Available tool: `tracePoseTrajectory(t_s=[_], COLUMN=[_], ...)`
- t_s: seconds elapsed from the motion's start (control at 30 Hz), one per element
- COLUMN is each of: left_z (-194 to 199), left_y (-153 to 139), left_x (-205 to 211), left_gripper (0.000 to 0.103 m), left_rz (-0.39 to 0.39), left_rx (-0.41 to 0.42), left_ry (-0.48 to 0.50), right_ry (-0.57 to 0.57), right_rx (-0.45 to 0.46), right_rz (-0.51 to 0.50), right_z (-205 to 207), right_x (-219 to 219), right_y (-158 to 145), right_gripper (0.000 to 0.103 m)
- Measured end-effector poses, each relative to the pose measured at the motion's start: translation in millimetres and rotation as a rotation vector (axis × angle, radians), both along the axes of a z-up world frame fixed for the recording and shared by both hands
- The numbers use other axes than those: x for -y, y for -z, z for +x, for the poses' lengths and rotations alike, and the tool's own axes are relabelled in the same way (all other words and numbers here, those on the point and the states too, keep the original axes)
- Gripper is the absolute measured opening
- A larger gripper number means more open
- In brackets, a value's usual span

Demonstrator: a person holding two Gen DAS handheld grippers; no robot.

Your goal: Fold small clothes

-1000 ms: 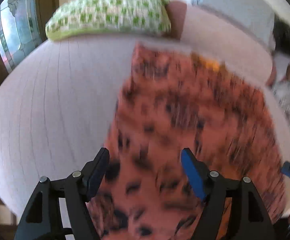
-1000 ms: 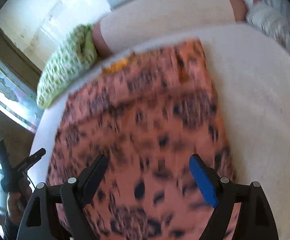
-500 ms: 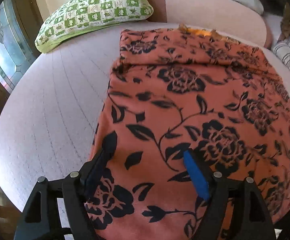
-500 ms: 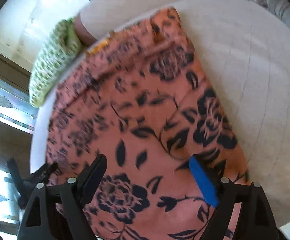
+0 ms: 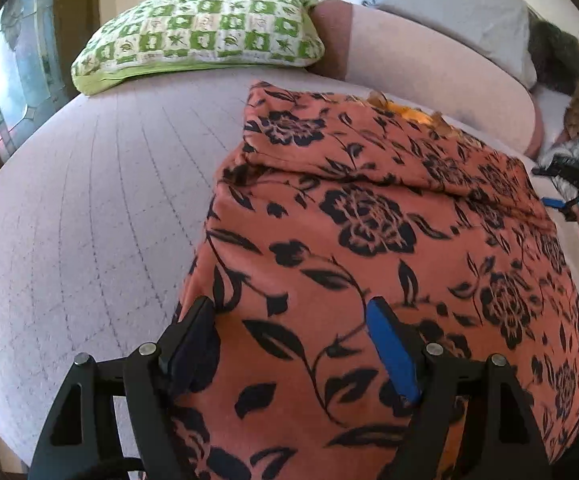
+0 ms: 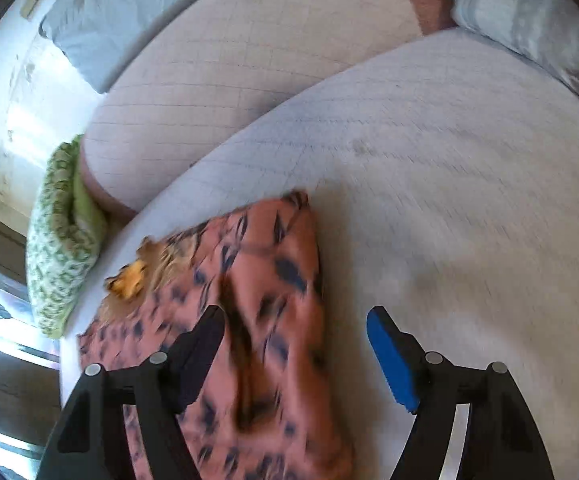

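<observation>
An orange garment with a black flower print (image 5: 369, 240) lies spread on a pale quilted cushion (image 5: 89, 208), its far end folded over with a yellow bit at the top edge. My left gripper (image 5: 293, 320) is open and empty, low over the garment's near left part. My right gripper (image 6: 295, 328) is open and empty over the garment's right edge (image 6: 265, 300), its blue finger above bare cushion (image 6: 449, 200). The right gripper also shows at the right edge of the left wrist view (image 5: 569, 188). The right wrist view is blurred.
A green and white checked pillow (image 5: 201, 28) lies at the far left of the cushion, also seen in the right wrist view (image 6: 61, 248). A pale backrest (image 5: 429, 64) runs behind. A striped roll (image 6: 529, 28) lies at the far right. A window (image 5: 5, 80) is at left.
My right gripper has swung to the right, off the middle of the garment to its right edge. My left gripper has stayed low over the near left part.
</observation>
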State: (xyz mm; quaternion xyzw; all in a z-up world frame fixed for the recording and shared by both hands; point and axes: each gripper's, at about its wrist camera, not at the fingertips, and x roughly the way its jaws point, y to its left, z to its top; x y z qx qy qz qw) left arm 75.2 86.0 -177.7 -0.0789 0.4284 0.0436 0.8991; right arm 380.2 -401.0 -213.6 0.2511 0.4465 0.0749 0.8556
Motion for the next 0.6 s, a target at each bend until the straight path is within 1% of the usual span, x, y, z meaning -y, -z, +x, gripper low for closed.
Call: tracePoseTrajectory(t_s=[0.03, 0.07, 0.1, 0.13, 0.17, 0.2, 0.23, 0.27, 0.3, 0.33, 0.37, 0.4, 0.43, 0.47, 0.5, 0.53, 0.57, 0.6], left_z=[2, 4, 7, 9, 9, 9, 8, 8, 9, 9, 8, 7, 6, 5, 4, 3, 3, 2], left_y=[0, 0, 1, 2, 3, 3, 3, 3, 3, 3, 3, 3, 2, 1, 1, 0, 0, 0], left_x=[1, 3, 4, 5, 6, 7, 8, 8, 8, 8, 8, 7, 7, 6, 5, 5, 6, 6], left_gripper=[0.079, 0.079, 0.079, 0.079, 0.079, 0.079, 0.079, 0.079, 0.079, 0.079, 0.079, 0.079, 0.079, 0.079, 0.079, 0.079, 0.079, 0.079], left_rz=[0.002, 0.008, 0.013, 0.017, 0.019, 0.021, 0.021, 0.019, 0.022, 0.023, 0.022, 0.018, 0.01, 0.0, -0.009, -0.018, -0.023, -0.026], left_rx=[0.005, 0.006, 0.005, 0.004, 0.005, 0.007, 0.01, 0.01, 0.008, 0.008, 0.011, 0.011, 0.011, 0.013, 0.016, 0.018, 0.02, 0.021], left_ry=[0.005, 0.013, 0.018, 0.021, 0.025, 0.026, 0.026, 0.027, 0.029, 0.032, 0.033, 0.031, 0.029, 0.026, 0.026, 0.025, 0.026, 0.025], right_ry=[-0.01, -0.012, -0.007, 0.006, 0.024, 0.038, 0.031, -0.008, -0.057, -0.065, -0.047, -0.021, 0.014, 0.039, 0.058, 0.065, 0.038, -0.003], right_rx=[-0.01, -0.02, -0.016, -0.012, 0.0, 0.03, 0.075, 0.084, 0.018, 0.009, 0.021, 0.027, 0.029, 0.029, 0.027, 0.02, 0.009, -0.014], right_rz=[-0.029, -0.051, -0.102, -0.156, -0.214, -0.269, -0.333, -0.356, -0.358, -0.333, -0.283, -0.212, -0.138, -0.103, -0.065, -0.033, -0.002, 0.0], right_z=[13, 20, 26, 31, 33, 32, 29, 30, 37, 38, 34, 31, 23, 14, 5, -5, -13, -18], right_x=[-3, -6, -10, -13, -15, -19, -26, -32, -36, -33, -25, -17, -6, 0, 6, 8, 7, 1], right_y=[5, 9, 10, 9, 6, -1, -9, -6, 7, 13, 10, 6, 2, 0, -1, -1, 1, 4], right_gripper=[0.066, 0.062, 0.042, 0.017, 0.014, 0.012, 0.011, 0.011, 0.012, 0.012, 0.013, 0.016, 0.033, 0.052, 0.088, 0.089, 0.089, 0.087])
